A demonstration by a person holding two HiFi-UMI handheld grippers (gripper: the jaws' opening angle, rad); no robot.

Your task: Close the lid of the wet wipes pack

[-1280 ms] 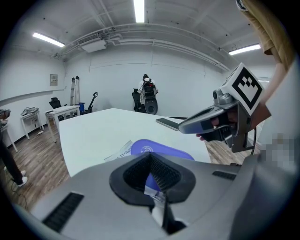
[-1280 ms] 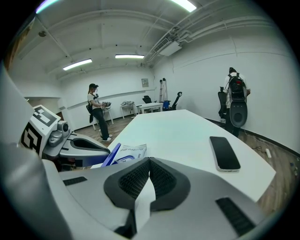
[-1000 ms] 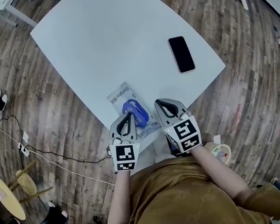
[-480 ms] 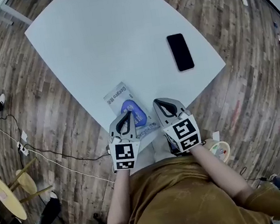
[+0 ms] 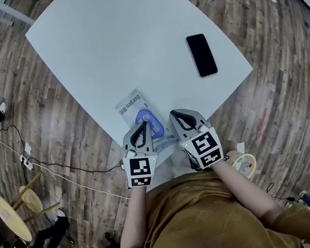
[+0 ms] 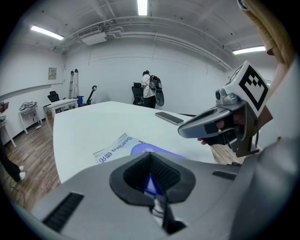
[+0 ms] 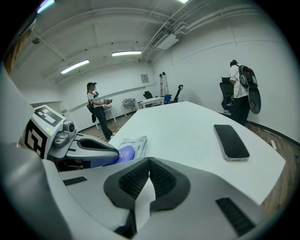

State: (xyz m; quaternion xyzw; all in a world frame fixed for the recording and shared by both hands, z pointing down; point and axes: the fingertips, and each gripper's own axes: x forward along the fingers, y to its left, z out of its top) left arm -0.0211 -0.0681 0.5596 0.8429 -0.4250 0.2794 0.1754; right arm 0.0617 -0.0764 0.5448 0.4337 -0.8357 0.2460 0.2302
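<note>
The wet wipes pack [image 5: 135, 109] lies near the front edge of the white table [image 5: 119, 39]. Its blue lid [image 5: 149, 122] lies flat on the pack, as a rounded triangle. My left gripper [image 5: 142, 128] is shut, its tip just over the near left side of the lid. To the right of the pack, my right gripper [image 5: 176, 115] is shut and holds nothing. The left gripper view shows the pack [image 6: 112, 149] and lid [image 6: 154, 151] just beyond the closed jaws. In the right gripper view the pack [image 7: 134, 140] lies to the left, beyond the left gripper [image 7: 96, 149].
A black phone [image 5: 201, 54] lies on the table's right part, far from the pack. A wooden stool [image 5: 9, 211] and cables are on the floor at the left. People stand in the room behind the table [image 6: 150, 89] [image 7: 96, 110].
One second ago the blue lid looked raised and elongated; now it lies flat on the pack. Both grippers have stayed almost where they were.
</note>
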